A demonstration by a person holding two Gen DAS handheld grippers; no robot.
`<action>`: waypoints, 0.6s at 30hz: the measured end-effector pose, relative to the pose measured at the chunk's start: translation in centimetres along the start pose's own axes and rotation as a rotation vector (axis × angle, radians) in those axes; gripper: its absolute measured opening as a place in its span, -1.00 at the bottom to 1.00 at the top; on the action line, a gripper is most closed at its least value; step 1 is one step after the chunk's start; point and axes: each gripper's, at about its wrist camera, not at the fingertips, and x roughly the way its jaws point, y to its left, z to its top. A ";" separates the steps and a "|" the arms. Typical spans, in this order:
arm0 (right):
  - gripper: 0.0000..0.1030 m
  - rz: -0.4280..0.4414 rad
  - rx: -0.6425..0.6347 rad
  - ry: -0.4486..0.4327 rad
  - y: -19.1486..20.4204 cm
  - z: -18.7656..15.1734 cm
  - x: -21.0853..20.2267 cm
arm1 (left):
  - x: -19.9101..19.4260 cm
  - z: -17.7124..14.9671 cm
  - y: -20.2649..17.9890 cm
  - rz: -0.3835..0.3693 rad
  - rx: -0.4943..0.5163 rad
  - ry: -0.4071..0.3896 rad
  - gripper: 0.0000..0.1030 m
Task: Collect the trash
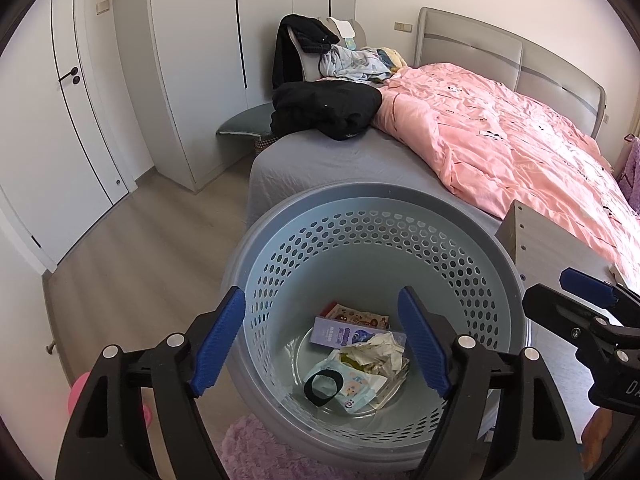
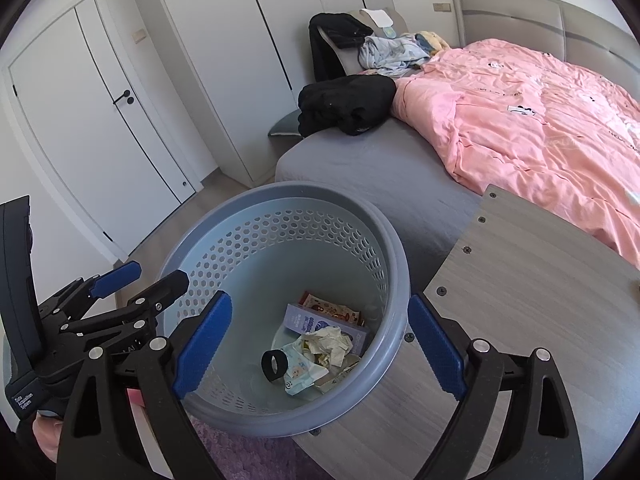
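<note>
Trash lies at the bottom of the bin: a crumpled paper, a soft printed packet, a lilac box, a red wrapper behind it at 12 o'clock, and a black ring at about 7 o'clock of the heap. I judge all of it light. The paper and packet are soft and will crush under the pads, so any fold can be pinched; the box is stiffer and is better taken across its narrow sides; the ring is small and may slip.

My left tongs hang over the bin mouth, wide open, with nothing between the blue pads. My right tongs are also spread wide and empty, one pad inside the rim, the other outside at 3 o'clock, not touching it as far as I can tell.

The bin is perforated plastic, probably light and easy to tip. It stands beside a wooden board at 3 o'clock, and the bed with a pink quilt is at 12 o'clock. A purple rug lies at 6 o'clock.
</note>
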 end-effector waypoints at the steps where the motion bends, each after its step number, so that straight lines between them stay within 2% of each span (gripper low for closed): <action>1: 0.71 -0.001 0.001 -0.001 0.0 0.0 -0.1 | 0.0 0.0 0.0 0.002 0.002 0.000 0.48; 18: 0.81 -0.007 0.003 -0.007 -0.3 -0.1 -0.3 | -0.2 0.0 0.2 0.020 0.000 0.000 0.56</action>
